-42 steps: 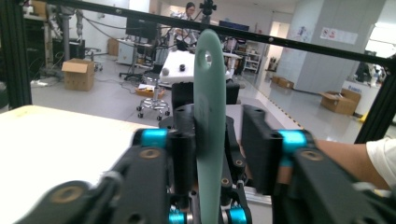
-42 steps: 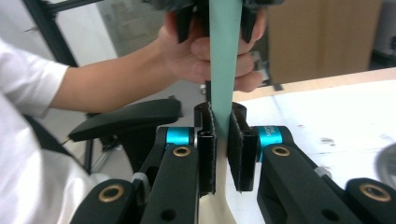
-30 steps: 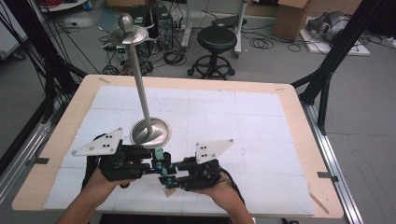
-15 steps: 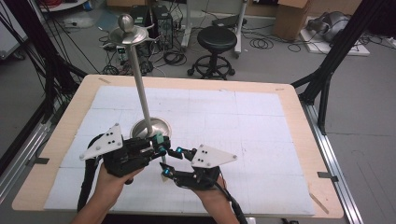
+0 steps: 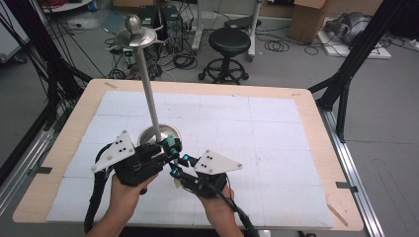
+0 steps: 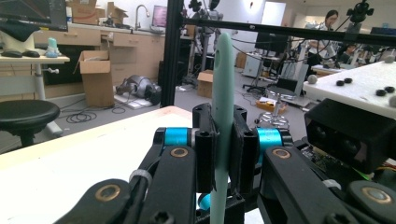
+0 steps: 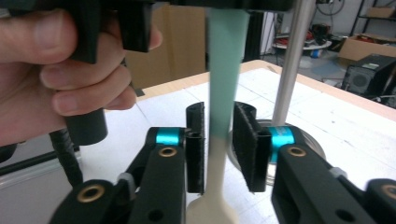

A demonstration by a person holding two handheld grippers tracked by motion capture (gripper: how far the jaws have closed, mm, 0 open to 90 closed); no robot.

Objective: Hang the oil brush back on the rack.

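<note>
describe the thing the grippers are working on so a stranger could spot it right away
On the white-topped table, near its front edge, stands a tall metal stand. Just in front of its round base, the left gripper clamps a slim mint-green utensil, the one pale green thing among black jaws and steel.

High view sits above the person's edge, looking forward and down over the whole tabletop [image 5: 276, 123]. Each claw cam rides super close, staring along its own jaws. All three catch the mint-green handle [image 6: 223, 116].
</note>
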